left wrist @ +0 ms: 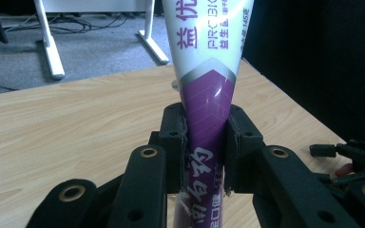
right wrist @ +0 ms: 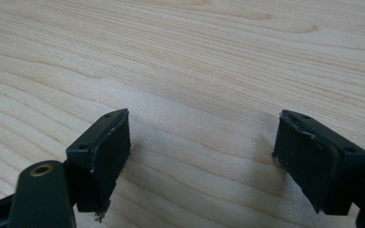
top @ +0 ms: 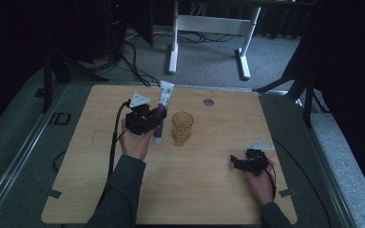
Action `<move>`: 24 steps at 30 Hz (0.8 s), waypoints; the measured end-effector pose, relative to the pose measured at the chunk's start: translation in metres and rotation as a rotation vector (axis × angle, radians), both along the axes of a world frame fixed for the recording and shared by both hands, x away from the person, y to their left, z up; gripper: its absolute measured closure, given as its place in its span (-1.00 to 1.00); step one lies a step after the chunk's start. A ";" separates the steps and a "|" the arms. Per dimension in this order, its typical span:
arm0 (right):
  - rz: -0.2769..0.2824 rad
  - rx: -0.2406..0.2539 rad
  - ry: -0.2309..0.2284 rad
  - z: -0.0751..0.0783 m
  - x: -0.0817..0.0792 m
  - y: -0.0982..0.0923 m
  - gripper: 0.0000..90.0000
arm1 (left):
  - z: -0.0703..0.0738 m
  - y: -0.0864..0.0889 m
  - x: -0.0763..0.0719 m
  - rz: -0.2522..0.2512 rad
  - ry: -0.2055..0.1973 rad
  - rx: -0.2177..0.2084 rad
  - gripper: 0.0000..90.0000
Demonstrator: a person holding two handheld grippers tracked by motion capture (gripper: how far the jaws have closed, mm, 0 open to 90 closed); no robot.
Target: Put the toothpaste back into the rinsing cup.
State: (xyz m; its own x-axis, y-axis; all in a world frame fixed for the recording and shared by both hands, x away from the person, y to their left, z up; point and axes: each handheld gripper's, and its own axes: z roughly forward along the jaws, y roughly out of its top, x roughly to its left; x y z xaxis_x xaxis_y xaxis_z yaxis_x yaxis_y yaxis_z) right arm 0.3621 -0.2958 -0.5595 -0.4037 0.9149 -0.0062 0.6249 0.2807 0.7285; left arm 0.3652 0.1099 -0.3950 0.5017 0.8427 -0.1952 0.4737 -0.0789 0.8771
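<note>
A white and purple toothpaste tube stands nearly upright, cap end down, to the left of an amber glass cup on the wooden table. My left gripper is shut on the tube; in the left gripper view both pads press the purple part of the tube, which rises past the top of the picture. My right gripper rests at the right front of the table, held low. Its own view shows the right gripper wide open over bare wood, nothing between the pads.
A small round metal insert sits in the table near its far edge. White desk legs and cables lie on the floor beyond. Black cables trail from both grippers toward the front edge.
</note>
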 end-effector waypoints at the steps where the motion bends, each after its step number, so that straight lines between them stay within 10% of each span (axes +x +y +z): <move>1: 0.000 0.000 0.000 0.000 0.000 0.000 -0.57 | 0.000 0.000 0.000 0.001 0.000 -0.002 0.61; 24: 0.000 0.000 0.000 0.000 0.000 0.000 -0.57 | 0.006 -0.010 0.009 0.019 -0.046 -0.031 0.61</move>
State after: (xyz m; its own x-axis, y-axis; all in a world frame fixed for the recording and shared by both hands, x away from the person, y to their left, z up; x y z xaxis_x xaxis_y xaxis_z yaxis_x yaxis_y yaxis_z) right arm 0.3621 -0.2958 -0.5594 -0.4039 0.9148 -0.0062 0.6249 0.2808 0.7284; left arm 0.3742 0.1002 -0.3894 0.4947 0.8461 -0.1987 0.4343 -0.0426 0.8997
